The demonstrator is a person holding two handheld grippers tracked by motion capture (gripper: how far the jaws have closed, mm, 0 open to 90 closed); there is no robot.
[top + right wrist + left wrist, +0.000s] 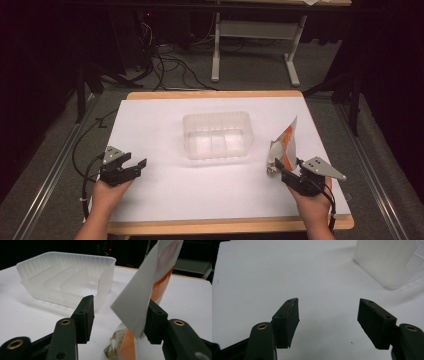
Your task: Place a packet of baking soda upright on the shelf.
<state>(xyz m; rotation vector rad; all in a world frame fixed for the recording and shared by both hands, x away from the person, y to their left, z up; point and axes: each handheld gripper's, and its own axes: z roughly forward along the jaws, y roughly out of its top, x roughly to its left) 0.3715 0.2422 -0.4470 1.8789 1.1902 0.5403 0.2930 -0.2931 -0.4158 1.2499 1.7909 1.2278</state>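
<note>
A white and orange pouch [285,144] stands upright on the white sheet, right of a clear plastic container [240,150] with dividers inside. My right gripper [288,165] is at the pouch's base, jaws apart. In the right gripper view the pouch [140,295] stands between the jaws of my right gripper [120,302]. It leans against the right-hand pad and stays clear of the left one. The container [65,255] sits beyond on the left. My left gripper [136,160] rests open at the sheet's left with nothing in it. In its own view my left gripper [328,301] points at bare sheet, and the container [387,262] is at the top right.
The white sheet [165,195] covers a wooden table top whose edge runs along the front. Cables trail from both grippers. Beyond the far edge lie floor cables and the white legs of another table [216,50].
</note>
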